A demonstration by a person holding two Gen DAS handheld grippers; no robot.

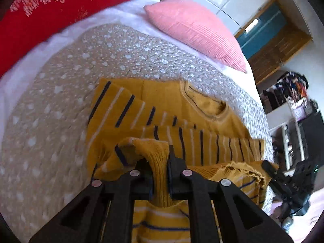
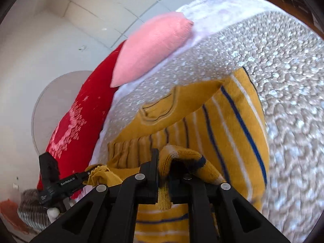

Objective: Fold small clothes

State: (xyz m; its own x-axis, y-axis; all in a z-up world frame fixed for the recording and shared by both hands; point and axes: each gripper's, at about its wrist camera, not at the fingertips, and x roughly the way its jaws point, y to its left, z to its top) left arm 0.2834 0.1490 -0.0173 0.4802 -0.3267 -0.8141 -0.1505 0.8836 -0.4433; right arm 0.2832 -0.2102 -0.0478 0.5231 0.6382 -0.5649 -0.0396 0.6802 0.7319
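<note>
- The mustard-yellow knitted child's sweater with navy and white stripes (image 1: 182,109) lies on a beige quilted bedspread dotted with white stars and spots (image 1: 60,105), its round ribbed neckline (image 1: 206,103) turned toward the far side of the bed.
- Both striped sleeves are folded across the chest; the bottom hem is lifted off the bedspread and held up toward the cameras.
- The left gripper (image 1: 160,174), a black two-finger tool, has its fingers closed tight on a bunched ridge of the ribbed hem, with the knit pinched between the pads and spilling over the top of them.
- In the right wrist view the same left gripper (image 2: 85,177) shows from the side at the left edge, its tips clamped on a crumpled corner of the hem.
- The right gripper (image 2: 164,174) is likewise closed on the hem, with a hump of yellow knit and a navy stripe squeezed between its fingers and draped over the right one.
- In the left wrist view the right gripper (image 1: 267,167) appears at the lower right, its tip touching a frayed-looking fold of the hem.
- The fabric hangs slack between the two grippers and sags below them at the bottom of both views.
- A pink ribbed cushion (image 1: 194,32) rests on the white sheet (image 1: 125,14) beyond the bedspread, beside a large red pillow with pale pink print (image 1: 50,10).
- White wall tiles (image 2: 101,10) rise behind the bed.
- A wooden cabinet (image 1: 277,46) and cluttered shelves (image 1: 291,93) stand at the far right of the left wrist view.
</note>
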